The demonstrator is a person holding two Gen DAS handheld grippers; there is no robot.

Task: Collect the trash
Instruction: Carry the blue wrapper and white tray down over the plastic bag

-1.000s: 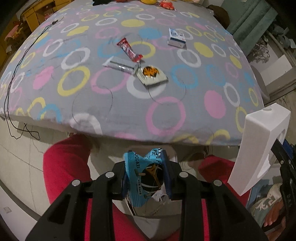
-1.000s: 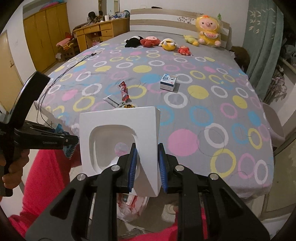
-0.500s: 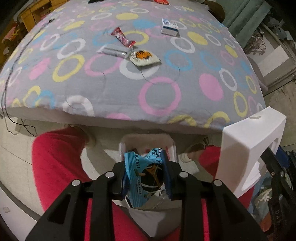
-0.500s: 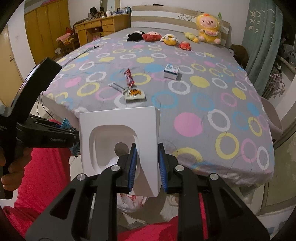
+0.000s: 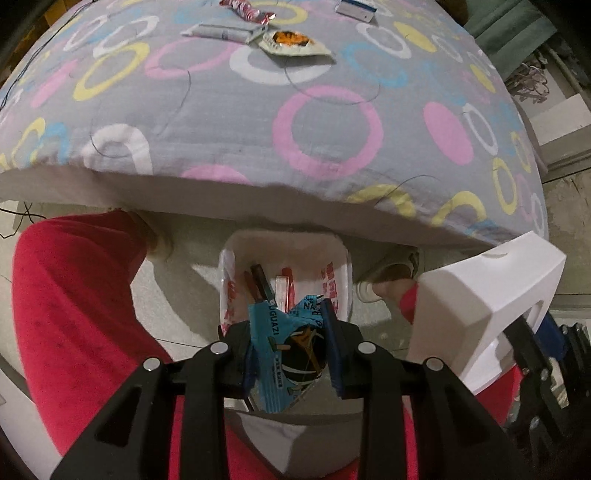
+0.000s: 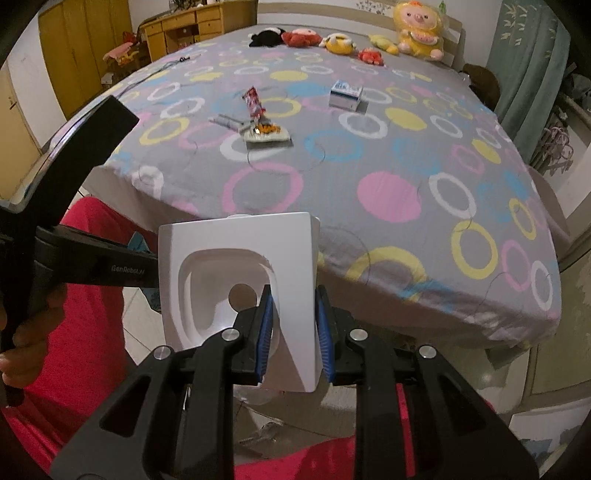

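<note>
My left gripper (image 5: 291,336) is shut on a blue snack wrapper (image 5: 286,354) and holds it above an open white bin (image 5: 343,258) lined with a bag, on the floor at the bed's foot. The bin holds a few pieces of trash. My right gripper (image 6: 291,325) is shut on the bin's white lid (image 6: 236,280), held up to the right of the bin; the lid also shows in the left wrist view (image 5: 487,306). On the bed lie a red wrapper (image 6: 253,101), a silver wrapper (image 6: 227,122), an orange-and-white packet (image 6: 267,133) and a small blue-and-white box (image 6: 345,96).
The bed (image 6: 388,166) with a grey ringed cover fills the view ahead. Plush toys (image 6: 417,33) line the headboard. A black cable (image 5: 14,221) hangs off the bed's left edge. The person's red-clad legs (image 5: 74,314) flank the bin. Wooden furniture (image 6: 74,55) stands far left.
My left gripper has tilted down and moved over the bin with the blue wrapper; the open bin has come into view. The right gripper still holds the lid, shifted slightly back.
</note>
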